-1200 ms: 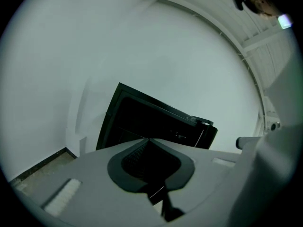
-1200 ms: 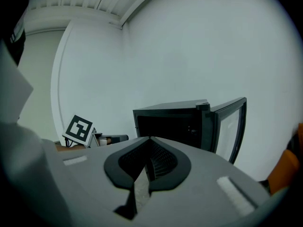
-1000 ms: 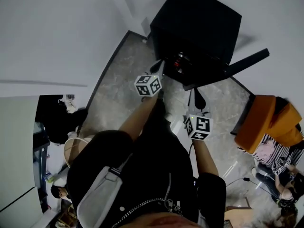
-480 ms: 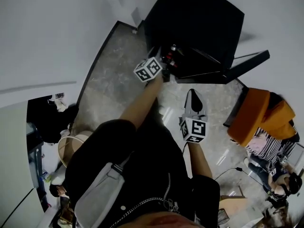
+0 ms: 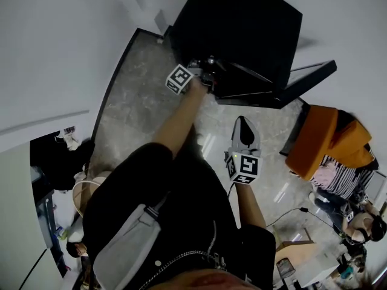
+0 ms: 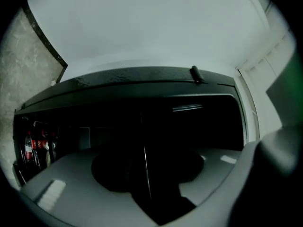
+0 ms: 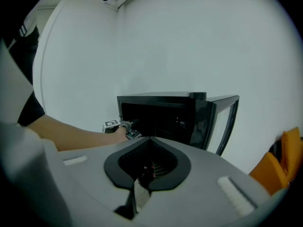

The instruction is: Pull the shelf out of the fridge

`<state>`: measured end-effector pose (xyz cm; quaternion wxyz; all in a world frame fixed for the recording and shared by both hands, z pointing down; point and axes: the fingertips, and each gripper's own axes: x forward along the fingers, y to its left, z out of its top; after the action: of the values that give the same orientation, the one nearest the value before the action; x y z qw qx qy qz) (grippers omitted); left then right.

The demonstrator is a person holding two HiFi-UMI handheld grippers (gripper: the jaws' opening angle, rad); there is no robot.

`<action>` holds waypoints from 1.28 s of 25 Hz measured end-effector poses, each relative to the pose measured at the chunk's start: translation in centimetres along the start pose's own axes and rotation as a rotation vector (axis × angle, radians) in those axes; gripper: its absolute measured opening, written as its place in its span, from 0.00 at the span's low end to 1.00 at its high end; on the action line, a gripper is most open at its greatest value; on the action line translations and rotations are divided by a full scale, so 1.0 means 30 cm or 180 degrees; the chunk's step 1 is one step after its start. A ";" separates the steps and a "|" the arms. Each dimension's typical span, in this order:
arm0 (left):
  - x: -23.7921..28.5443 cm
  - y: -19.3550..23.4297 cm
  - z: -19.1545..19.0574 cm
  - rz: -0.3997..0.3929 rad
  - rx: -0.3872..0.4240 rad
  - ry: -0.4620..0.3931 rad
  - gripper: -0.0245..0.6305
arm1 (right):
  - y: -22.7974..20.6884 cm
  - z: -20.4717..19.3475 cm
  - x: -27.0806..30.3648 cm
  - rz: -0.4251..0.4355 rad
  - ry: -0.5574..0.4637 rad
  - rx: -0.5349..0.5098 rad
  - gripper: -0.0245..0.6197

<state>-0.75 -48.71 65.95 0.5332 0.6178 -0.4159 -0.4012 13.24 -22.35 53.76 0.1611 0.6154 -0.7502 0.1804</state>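
A small black fridge (image 5: pixel 242 29) stands on the grey floor with its glass door (image 5: pixel 302 80) swung open to the right. My left gripper (image 5: pixel 205 77) reaches into the fridge's mouth at its left side, and its jaws are opening. In the left gripper view the inside is very dark. A thin pale line, perhaps a shelf edge (image 6: pixel 145 169), runs between the spread jaws of the left gripper (image 6: pixel 144 183); no pad presses on it. My right gripper (image 5: pixel 243 125) hangs back over the floor, shut and empty. From the right gripper view I see the fridge (image 7: pixel 161 115) and the left gripper (image 7: pixel 127 130) at its opening.
Red cans (image 6: pixel 33 148) stand at the left inside the fridge. A seated person in an orange hood (image 5: pixel 326 150) is close to the open door on the right. White walls run behind and left of the fridge. Cables lie on the floor (image 5: pixel 151 101) at lower right.
My left arm has stretched forward, carrying its gripper from in front of the fridge into the opening. The right gripper has stayed behind, shut.
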 end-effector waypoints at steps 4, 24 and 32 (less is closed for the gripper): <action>0.070 0.023 0.007 -0.0024 -0.0134 -0.0054 0.30 | -0.022 -0.015 -0.011 -0.0083 0.0034 -0.0012 0.04; 0.213 0.044 0.009 0.0112 -0.0317 -0.0128 0.07 | -0.056 -0.061 -0.057 -0.0207 0.0128 -0.0139 0.04; 0.174 0.036 0.014 0.0132 -0.0297 -0.0083 0.07 | -0.029 -0.061 -0.027 -0.0106 0.0106 -0.0132 0.04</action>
<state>0.51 -53.86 66.70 0.5641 0.5783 -0.4164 -0.4171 14.30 -20.93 55.07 0.1894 0.6213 -0.7406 0.1723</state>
